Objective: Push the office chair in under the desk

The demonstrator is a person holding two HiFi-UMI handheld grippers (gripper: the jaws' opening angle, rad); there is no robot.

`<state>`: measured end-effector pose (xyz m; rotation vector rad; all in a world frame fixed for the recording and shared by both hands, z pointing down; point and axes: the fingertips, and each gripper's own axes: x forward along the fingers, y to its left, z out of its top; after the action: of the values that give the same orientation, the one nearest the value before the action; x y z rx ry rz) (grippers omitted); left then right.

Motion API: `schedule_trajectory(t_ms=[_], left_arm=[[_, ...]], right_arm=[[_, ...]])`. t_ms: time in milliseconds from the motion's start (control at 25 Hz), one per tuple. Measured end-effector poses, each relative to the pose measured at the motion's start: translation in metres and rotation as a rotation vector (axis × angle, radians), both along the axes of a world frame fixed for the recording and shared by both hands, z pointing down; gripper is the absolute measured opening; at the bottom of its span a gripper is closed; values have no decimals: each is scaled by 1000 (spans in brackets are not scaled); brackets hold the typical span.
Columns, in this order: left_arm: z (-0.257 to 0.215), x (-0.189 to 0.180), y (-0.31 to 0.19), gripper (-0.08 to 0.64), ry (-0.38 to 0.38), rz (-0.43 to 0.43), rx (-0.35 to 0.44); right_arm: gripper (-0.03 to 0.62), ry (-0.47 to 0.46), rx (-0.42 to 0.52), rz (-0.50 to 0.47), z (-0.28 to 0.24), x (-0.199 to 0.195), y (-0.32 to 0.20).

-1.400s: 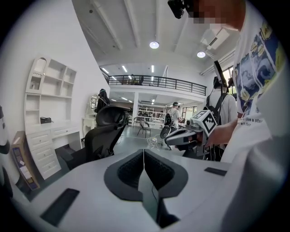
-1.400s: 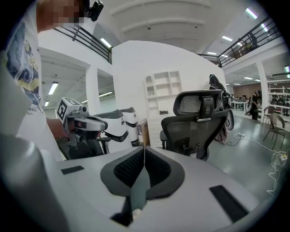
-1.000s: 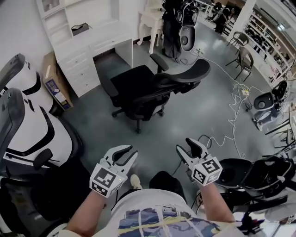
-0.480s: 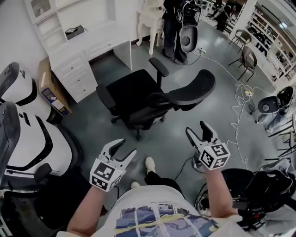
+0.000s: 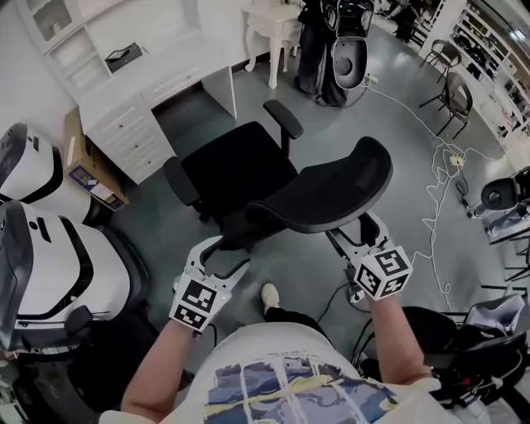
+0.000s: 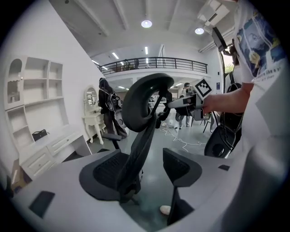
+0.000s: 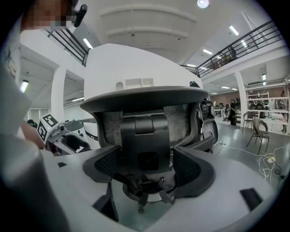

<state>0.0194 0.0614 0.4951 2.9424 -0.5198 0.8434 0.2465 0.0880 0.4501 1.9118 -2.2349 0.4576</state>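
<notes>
The black office chair stands mid-floor, its seat [image 5: 236, 170] facing the white desk [image 5: 161, 79] at the upper left and its mesh backrest [image 5: 319, 195] toward me. My left gripper [image 5: 224, 255] is at the backrest's lower left edge, my right gripper [image 5: 352, 230] at its right lower edge. In the left gripper view the backrest [image 6: 140, 127] runs edge-on between the opening jaws, close to the left pad [image 6: 106, 170]. In the right gripper view the backrest's rear [image 7: 145, 122] fills the gap between the opening jaws, and the pads [image 7: 192, 167] do not press on it.
White-and-black chairs [image 5: 41, 248] crowd the left side, with a cardboard box [image 5: 87, 170] beside the desk. A golf bag [image 5: 339, 50] and a small white table [image 5: 273, 16] stand at the back. Cables [image 5: 439, 166] trail over the grey floor, and dark chairs [image 5: 464, 348] sit at the lower right.
Both grippers have moved forward from in front of my body up to the chair's backrest, and their jaws have spread wider. The chair now looms closer.
</notes>
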Motion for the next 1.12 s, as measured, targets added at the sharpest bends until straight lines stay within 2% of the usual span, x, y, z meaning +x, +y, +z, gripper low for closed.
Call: schedule_trajectory(t_ms=[160, 400, 1120], left_arm=[[19, 17, -10, 285, -71, 1, 13], [40, 23, -27, 284, -182, -15, 23], [44, 37, -30, 183, -217, 217, 106]], right_arm=[[350, 36, 8, -74, 3, -4, -8], [347, 23, 22, -131, 4, -6, -20], [333, 39, 12, -157, 1, -2, -37]])
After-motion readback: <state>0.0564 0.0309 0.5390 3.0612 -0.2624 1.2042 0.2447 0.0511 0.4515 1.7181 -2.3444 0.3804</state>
